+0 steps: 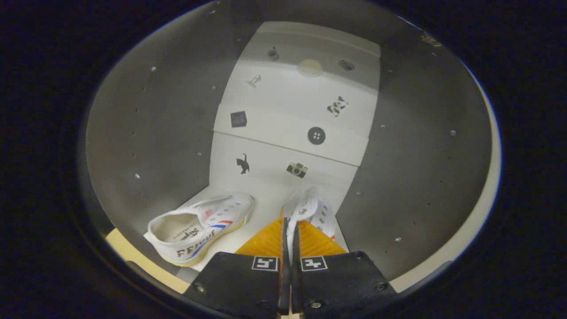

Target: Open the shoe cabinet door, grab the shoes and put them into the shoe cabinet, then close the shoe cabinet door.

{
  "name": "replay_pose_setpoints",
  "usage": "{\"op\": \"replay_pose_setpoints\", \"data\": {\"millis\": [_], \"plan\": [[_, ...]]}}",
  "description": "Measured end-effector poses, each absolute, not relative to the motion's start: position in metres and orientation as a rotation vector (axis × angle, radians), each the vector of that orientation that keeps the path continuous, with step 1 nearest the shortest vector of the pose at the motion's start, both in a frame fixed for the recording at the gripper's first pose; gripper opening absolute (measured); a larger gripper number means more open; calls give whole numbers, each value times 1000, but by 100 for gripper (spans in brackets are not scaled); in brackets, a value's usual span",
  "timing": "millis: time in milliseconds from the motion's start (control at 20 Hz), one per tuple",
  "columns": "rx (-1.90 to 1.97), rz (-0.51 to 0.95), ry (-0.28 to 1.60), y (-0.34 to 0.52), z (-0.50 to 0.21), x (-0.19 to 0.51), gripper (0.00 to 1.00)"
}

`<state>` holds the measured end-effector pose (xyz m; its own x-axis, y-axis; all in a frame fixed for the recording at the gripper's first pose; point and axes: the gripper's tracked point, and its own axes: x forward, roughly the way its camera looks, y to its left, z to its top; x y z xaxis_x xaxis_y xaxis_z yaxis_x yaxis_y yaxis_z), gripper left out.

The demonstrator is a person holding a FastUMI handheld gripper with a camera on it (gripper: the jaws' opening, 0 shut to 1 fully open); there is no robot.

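I look into the open shoe cabinet (pixel 150 133), with grey side walls and a white back panel (pixel 292 110) carrying small stickers. A white sneaker (pixel 203 226) with red and blue stripes lies on the white bottom shelf, left of my fingers, toe toward the back. A second white sneaker (pixel 312 210) sits just ahead of my fingers, and my gripper (pixel 290 228) is shut on its thin upper edge. Most of that shoe is hidden behind the fingers.
The right cabinet wall (pixel 421 155) stands close beside the held shoe. A pale wooden front edge (pixel 133 257) of the cabinet runs below the left sneaker. A white shelf edge (pixel 288 141) crosses the back panel above the shoes.
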<state>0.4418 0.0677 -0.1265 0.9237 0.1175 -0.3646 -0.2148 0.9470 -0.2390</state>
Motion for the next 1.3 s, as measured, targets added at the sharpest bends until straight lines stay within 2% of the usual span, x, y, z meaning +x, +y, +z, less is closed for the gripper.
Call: {"op": "replay_pose_setpoints", "data": {"millis": [350,450,600,800,1000,1200,1300], "plan": [[-266,179,389,67,-160,464,9],[-262,165,383,66,-159,465,17],[-253,130,360,61,-151,461,20],[-212,119,324,66,-132,441,46],[-137,138,260,84,-99,398,60],[-88,166,187,106,-71,343,98],[-46,168,167,111,-56,310,100]]}}
